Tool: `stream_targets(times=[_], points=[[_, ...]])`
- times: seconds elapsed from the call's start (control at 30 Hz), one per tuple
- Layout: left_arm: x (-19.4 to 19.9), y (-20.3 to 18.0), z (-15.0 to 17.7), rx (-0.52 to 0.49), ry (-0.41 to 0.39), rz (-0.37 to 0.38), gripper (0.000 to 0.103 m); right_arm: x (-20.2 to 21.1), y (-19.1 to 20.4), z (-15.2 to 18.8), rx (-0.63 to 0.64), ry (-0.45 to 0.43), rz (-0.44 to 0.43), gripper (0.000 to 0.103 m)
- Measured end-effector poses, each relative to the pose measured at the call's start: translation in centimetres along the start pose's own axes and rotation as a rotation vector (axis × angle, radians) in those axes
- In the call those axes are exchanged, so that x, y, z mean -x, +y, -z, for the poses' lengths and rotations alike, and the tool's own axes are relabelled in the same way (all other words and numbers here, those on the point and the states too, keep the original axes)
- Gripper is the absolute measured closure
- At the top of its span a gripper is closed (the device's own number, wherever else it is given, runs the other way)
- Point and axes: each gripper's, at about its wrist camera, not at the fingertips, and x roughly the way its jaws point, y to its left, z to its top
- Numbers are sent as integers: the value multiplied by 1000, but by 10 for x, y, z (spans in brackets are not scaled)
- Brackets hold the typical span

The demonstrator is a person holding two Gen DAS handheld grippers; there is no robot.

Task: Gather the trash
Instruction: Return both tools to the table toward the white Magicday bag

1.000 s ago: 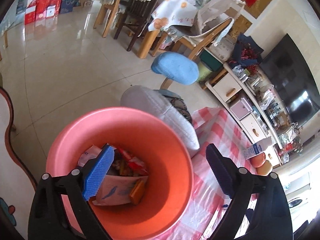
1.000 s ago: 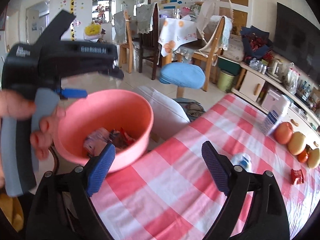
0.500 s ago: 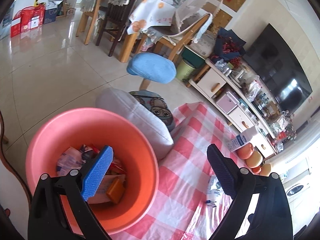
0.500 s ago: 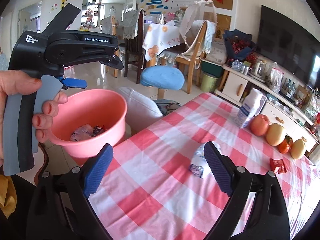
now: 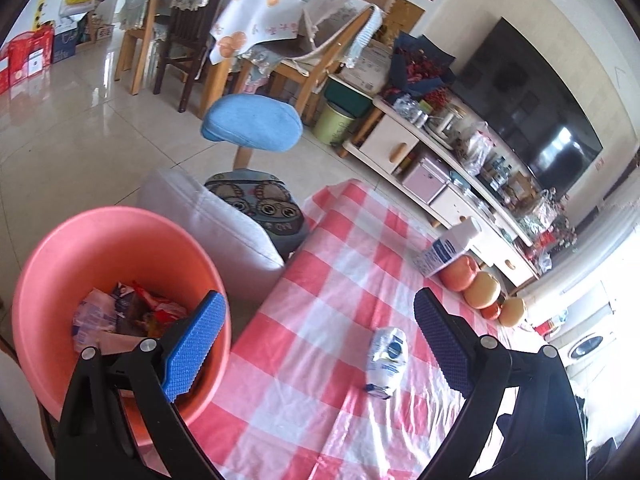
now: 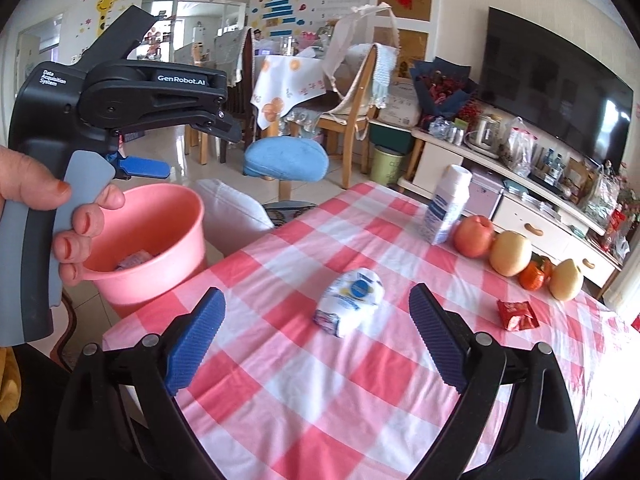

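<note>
Both wrist views look forward and down, close over the table [image 5: 320, 360]; both share the bucket [image 6: 160, 220].

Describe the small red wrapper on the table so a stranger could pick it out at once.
Start at the red-and-white checked tablecloth and find the row of fruit along its far edge. Just in front of the pear at the end lies the red wrapper: flat, crinkled and shiny, unlike the round fruit or the white packet mid-table.
</note>
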Motion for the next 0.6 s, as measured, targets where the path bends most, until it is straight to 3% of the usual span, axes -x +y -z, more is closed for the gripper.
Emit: stream_targets(times=[0.6], points=[[-16, -80, 27, -183, 38, -15, 9, 15, -68, 25, -91, -12, 73, 9]])
